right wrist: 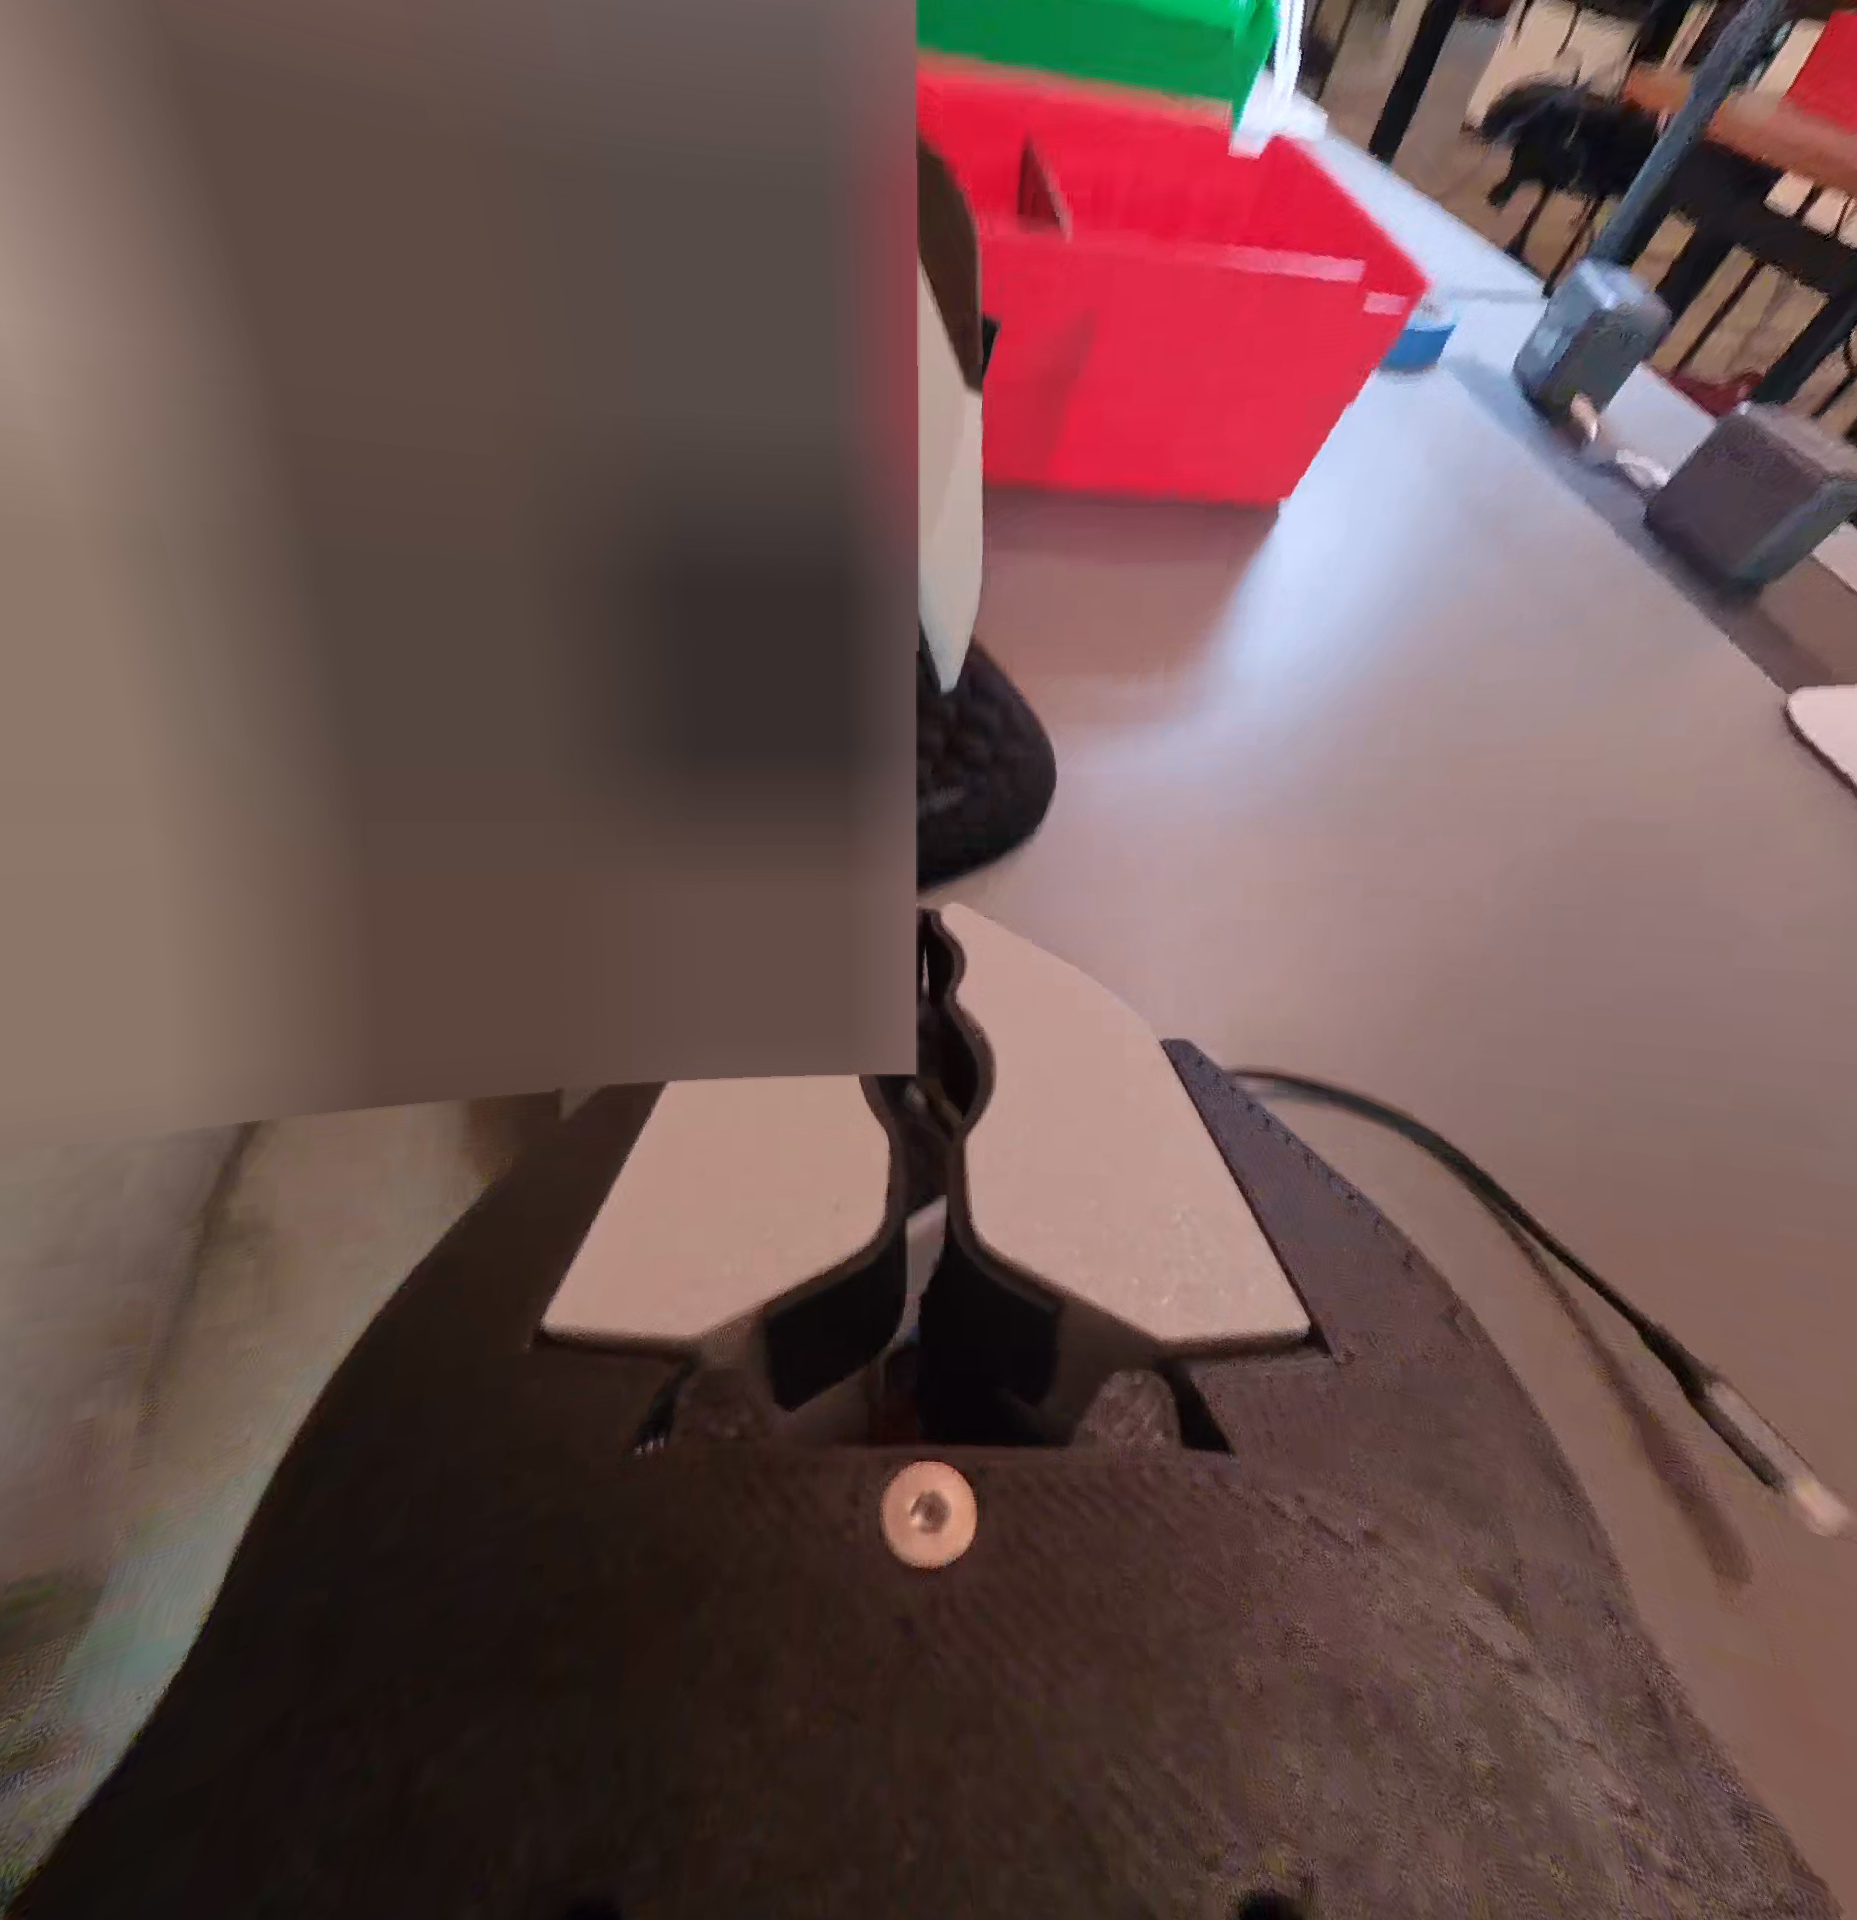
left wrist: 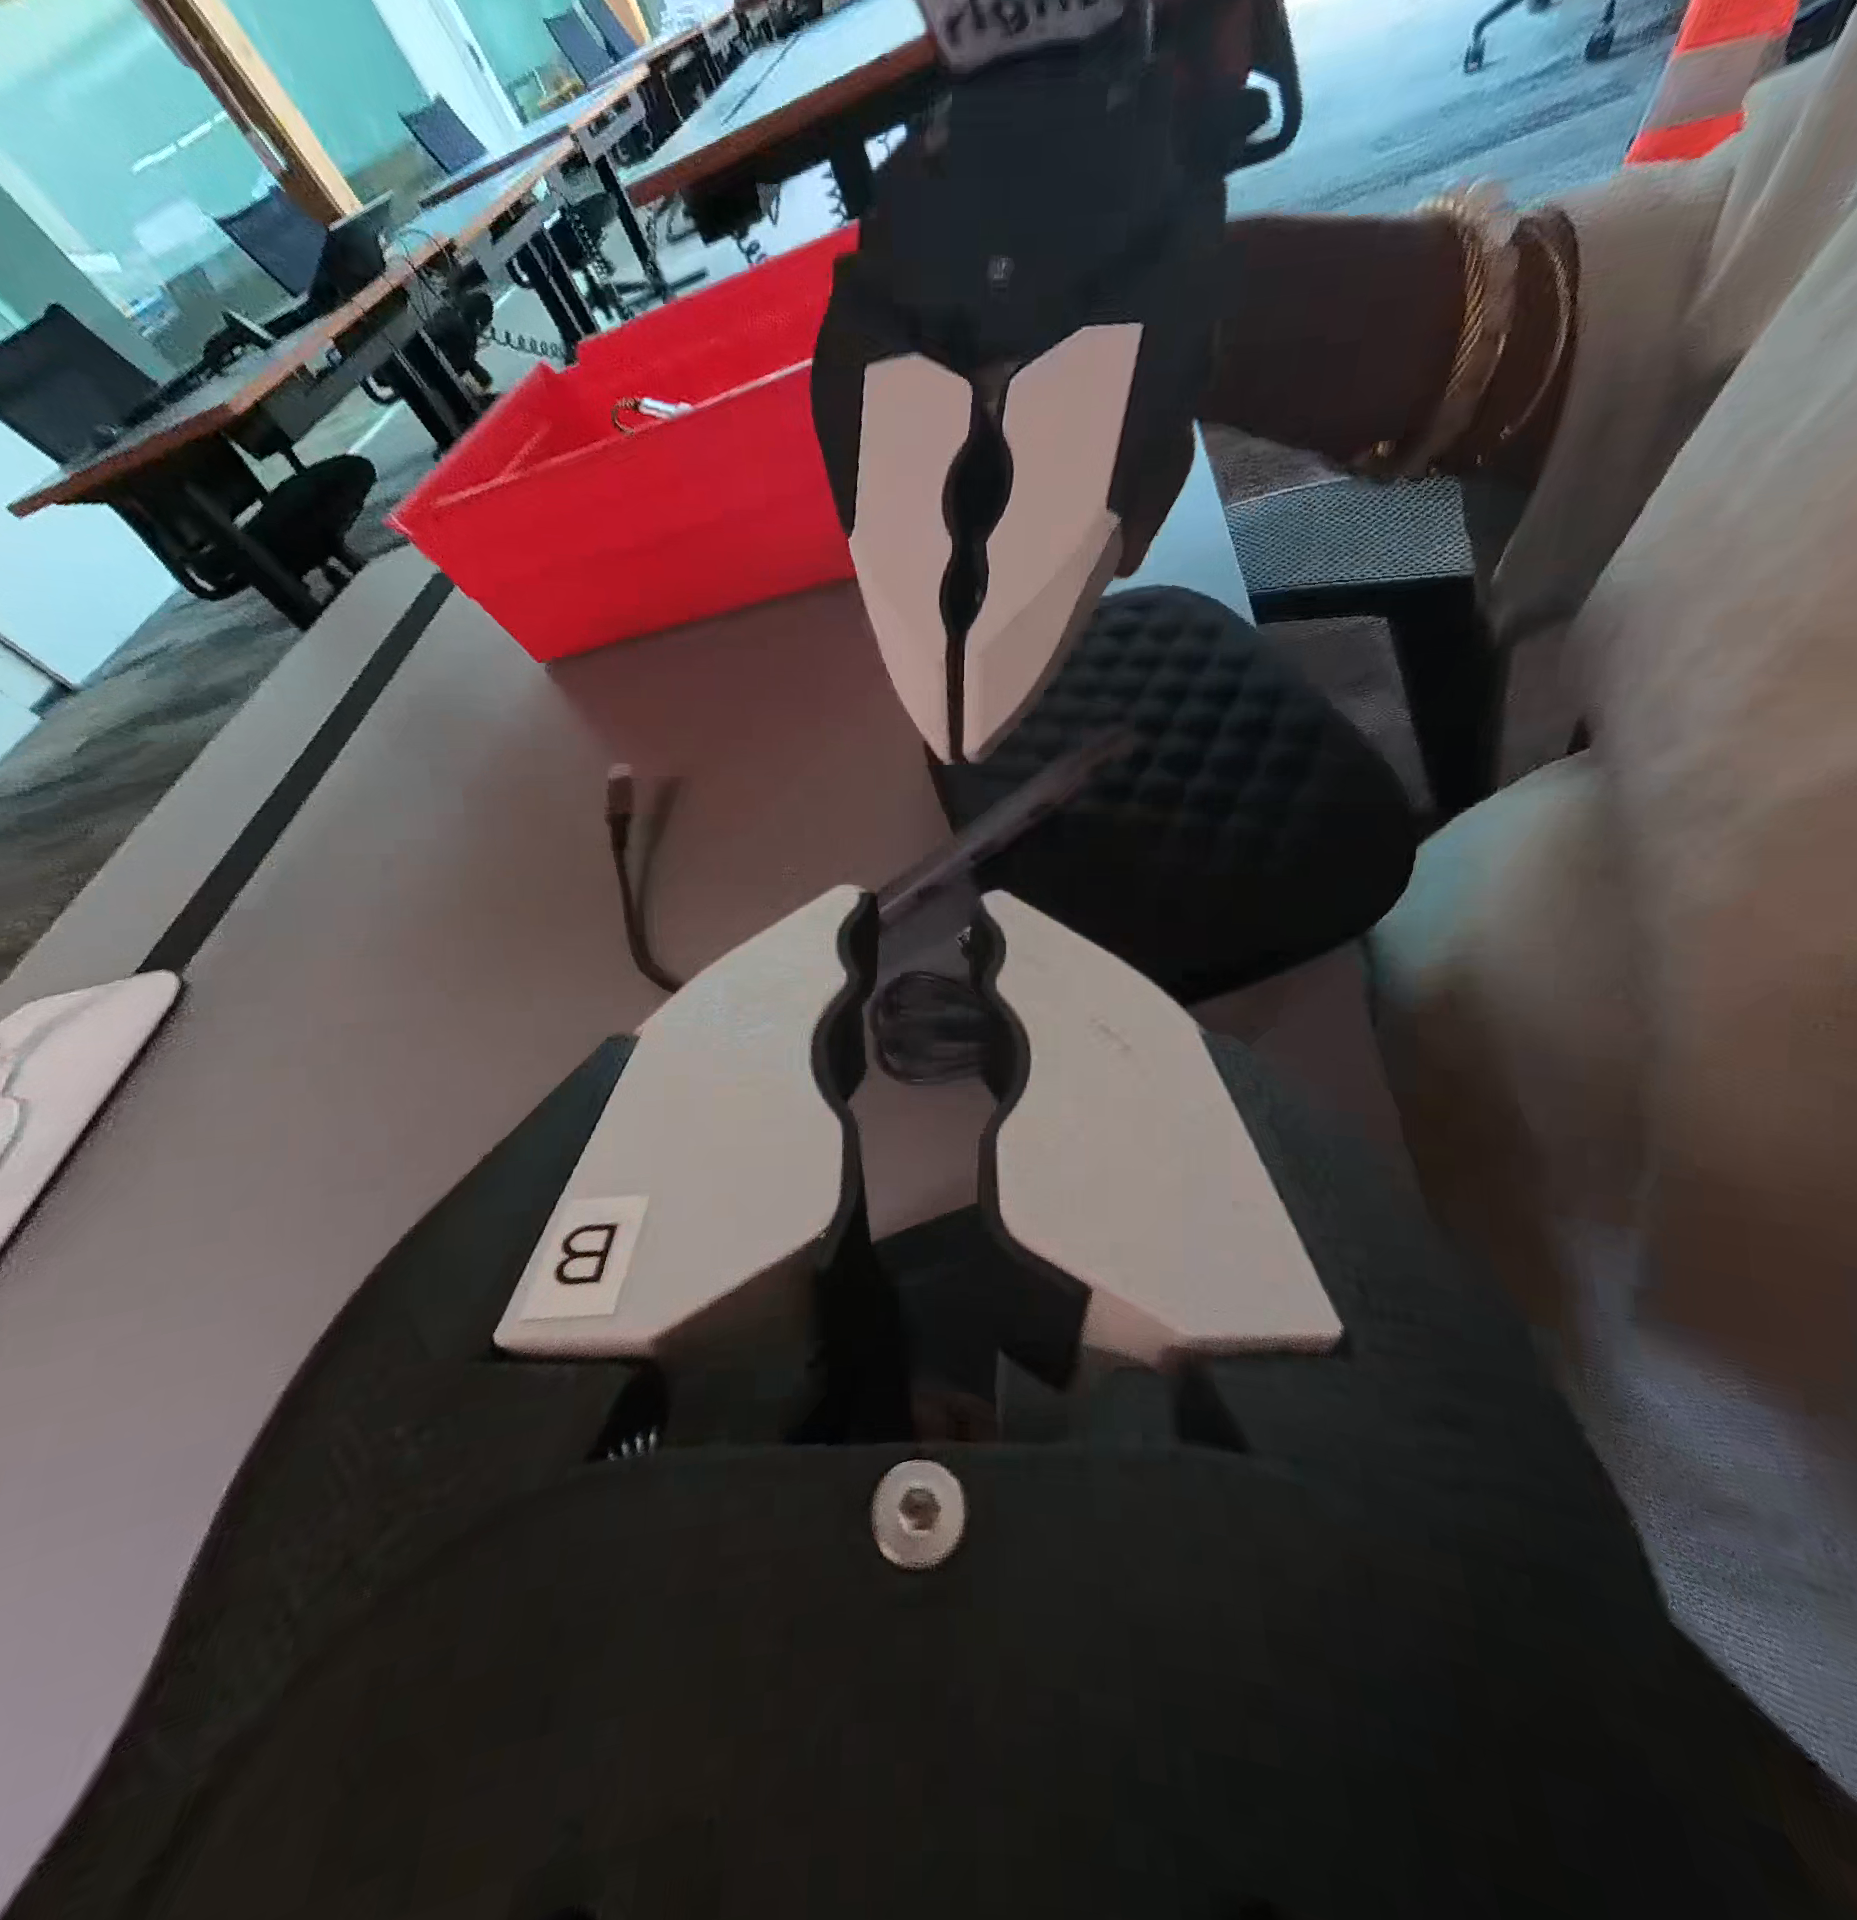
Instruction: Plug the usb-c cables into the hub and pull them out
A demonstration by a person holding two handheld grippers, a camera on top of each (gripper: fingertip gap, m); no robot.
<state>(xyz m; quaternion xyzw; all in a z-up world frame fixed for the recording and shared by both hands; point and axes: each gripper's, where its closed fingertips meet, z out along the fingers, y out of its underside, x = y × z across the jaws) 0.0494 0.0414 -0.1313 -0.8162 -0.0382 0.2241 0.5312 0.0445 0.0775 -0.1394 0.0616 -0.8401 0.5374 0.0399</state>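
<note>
Jaws: my left gripper (left wrist: 924, 914) clamps the hub (left wrist: 929, 940); right gripper (left wrist: 955, 743) pinched together. Brown table (left wrist: 384, 1039), red bin (left wrist: 633, 540) mid-frame, office desks (left wrist: 311, 343) upper left.

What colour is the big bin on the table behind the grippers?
Bright red bin; it shows best in the left wrist view.

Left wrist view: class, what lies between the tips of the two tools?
In the left wrist view, a dark cable slants across the gap from the grey hub in the left tool, toward the right tool; a black quilted pad lies behind.
</note>
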